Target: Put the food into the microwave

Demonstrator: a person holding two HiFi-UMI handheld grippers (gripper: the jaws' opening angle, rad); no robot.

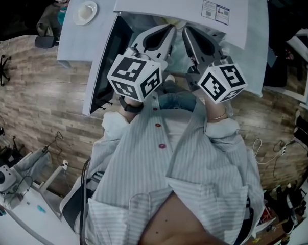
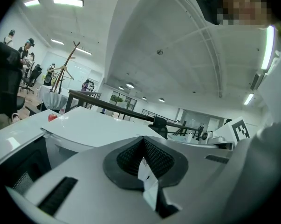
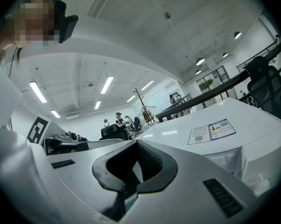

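Holding left hand-held gripper (image 1: 170,30) and right hand-held gripper (image 1: 186,32) mid-frame, jaws together, before open-doored microwave (image 1: 179,1); plate (image 1: 85,12) upper left on counter (image 1: 71,42).

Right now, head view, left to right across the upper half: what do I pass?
plate → microwave door → left gripper → right gripper

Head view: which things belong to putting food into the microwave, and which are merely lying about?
Job: microwave, its open door, left gripper, right gripper, perhaps the white dish.
Lying about: camera, floor cable.
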